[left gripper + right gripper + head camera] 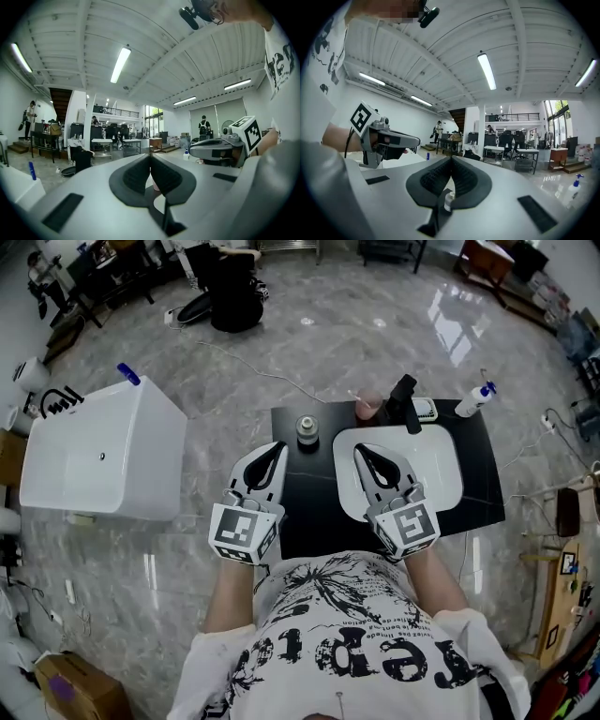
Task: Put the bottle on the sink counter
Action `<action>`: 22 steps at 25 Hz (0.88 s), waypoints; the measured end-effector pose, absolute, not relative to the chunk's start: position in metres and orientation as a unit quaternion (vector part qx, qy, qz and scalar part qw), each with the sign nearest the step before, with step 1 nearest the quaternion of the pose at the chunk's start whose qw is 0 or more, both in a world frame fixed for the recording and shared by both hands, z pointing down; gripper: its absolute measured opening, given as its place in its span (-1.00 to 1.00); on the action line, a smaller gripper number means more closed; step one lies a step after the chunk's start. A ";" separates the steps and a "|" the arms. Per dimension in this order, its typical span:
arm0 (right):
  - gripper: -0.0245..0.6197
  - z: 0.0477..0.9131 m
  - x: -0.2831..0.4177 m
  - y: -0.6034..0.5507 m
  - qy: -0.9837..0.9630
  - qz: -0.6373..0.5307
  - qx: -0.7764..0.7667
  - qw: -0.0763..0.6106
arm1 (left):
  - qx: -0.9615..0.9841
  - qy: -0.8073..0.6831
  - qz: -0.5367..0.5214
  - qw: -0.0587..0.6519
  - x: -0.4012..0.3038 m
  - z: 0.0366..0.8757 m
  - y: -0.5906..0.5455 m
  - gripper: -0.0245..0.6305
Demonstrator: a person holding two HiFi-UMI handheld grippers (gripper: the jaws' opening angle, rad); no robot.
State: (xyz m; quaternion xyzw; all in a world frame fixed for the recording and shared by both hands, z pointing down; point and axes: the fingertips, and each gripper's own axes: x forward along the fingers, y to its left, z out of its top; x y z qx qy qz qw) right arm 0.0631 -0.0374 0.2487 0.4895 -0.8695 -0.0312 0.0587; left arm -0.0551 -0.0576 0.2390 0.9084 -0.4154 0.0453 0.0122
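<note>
Nearest the camera, the person's printed shirt (356, 634) hides the black worktop's (305, 507) front edge. Above it, left gripper (278, 446) and right gripper (360, 449) hold their fingers together, empty. Beyond them, a small, dark-topped bottle (307, 430), details blurred, stands on the worktop beside the white basin (442, 442).

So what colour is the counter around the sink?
The counter is black; the head view shows it best.

Left claw (277, 448), right claw (360, 450): jaws together, side by side
</note>
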 end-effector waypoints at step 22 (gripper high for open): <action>-0.89 0.239 0.074 -0.055 -0.867 -0.030 0.495 0.040 | 0.915 -0.403 0.018 0.021 -0.035 0.228 -0.073 -0.88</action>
